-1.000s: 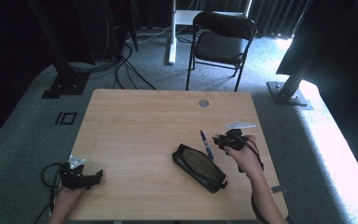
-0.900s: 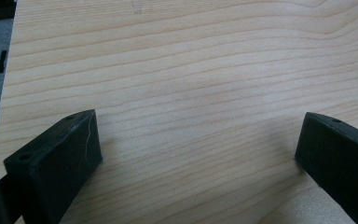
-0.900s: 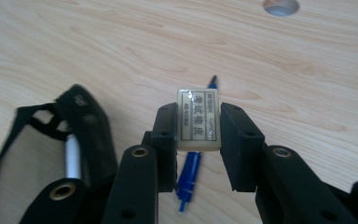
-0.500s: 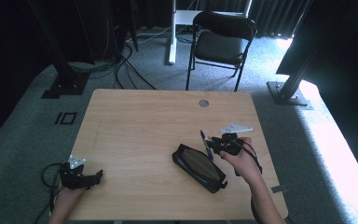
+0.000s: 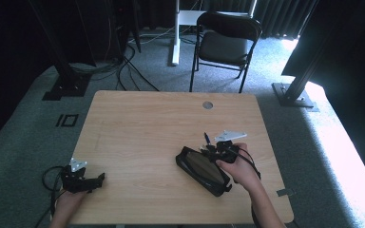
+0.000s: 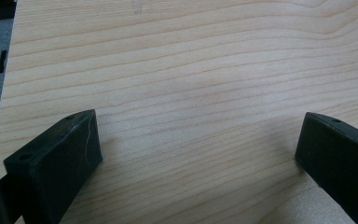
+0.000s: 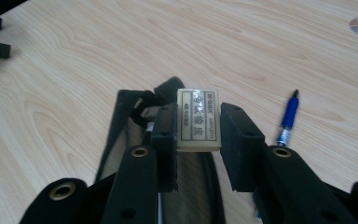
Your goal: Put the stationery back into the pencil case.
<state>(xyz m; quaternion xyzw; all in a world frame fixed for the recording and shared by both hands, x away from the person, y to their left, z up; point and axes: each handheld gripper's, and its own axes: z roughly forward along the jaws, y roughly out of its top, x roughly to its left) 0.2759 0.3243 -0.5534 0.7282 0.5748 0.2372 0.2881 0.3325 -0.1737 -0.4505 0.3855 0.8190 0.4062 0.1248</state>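
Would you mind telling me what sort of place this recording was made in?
Probably a lab or studio set up for recording. A plain wooden table stands on grey carpet, dark curtains hang behind, and black stand bases with loose cables sit near a folding chair.

On the desk (image 5: 138, 123): 1 black pencil case (image 5: 202, 166), 1 blue pen (image 7: 288, 119), 1 eraser (image 7: 198, 119), 2 grippers: left gripper (image 5: 83, 179) at bottom-left corner, right gripper (image 5: 212, 151) near right edge. 1 folding chair (image 5: 225, 45) beyond far edge.
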